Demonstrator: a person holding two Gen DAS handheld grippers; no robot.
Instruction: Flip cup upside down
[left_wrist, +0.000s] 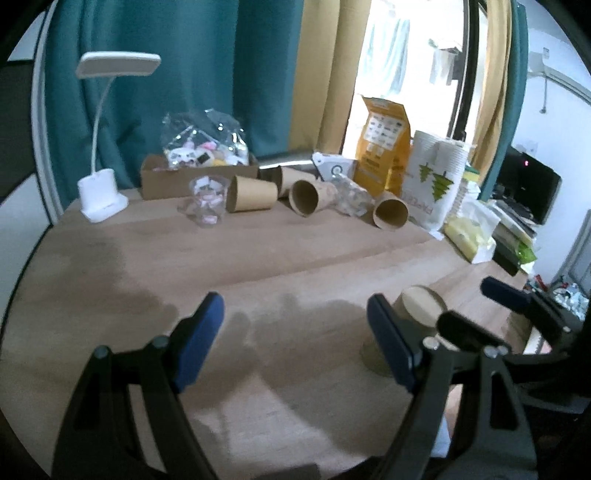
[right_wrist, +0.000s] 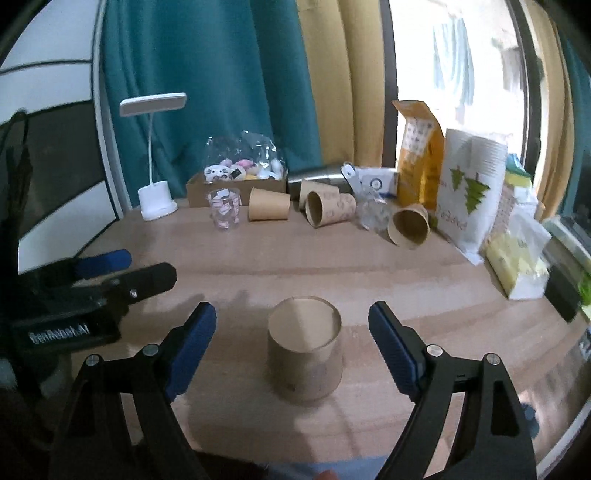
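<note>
A brown paper cup (right_wrist: 304, 350) stands upside down on the wooden table (right_wrist: 424, 288), base up, wider rim on the surface. My right gripper (right_wrist: 291, 339) is open, one blue pad on each side of the cup, not touching it. In the left wrist view the same cup (left_wrist: 417, 306) shows partly behind my left gripper's right finger. My left gripper (left_wrist: 295, 336) is open and empty over bare table to the left of the cup. The right gripper (left_wrist: 517, 306) also shows at the right edge, and the left gripper (right_wrist: 110, 269) at the left of the right wrist view.
Along the far edge lie several brown cups on their sides (right_wrist: 328, 208), a clear plastic cup (right_wrist: 224, 214), a white desk lamp (right_wrist: 157, 201), a cardboard box of toys (right_wrist: 236, 186), a yellow bag (right_wrist: 419, 162) and a sleeve of white cups (right_wrist: 469, 192). Tissue packs (right_wrist: 517, 266) sit at right.
</note>
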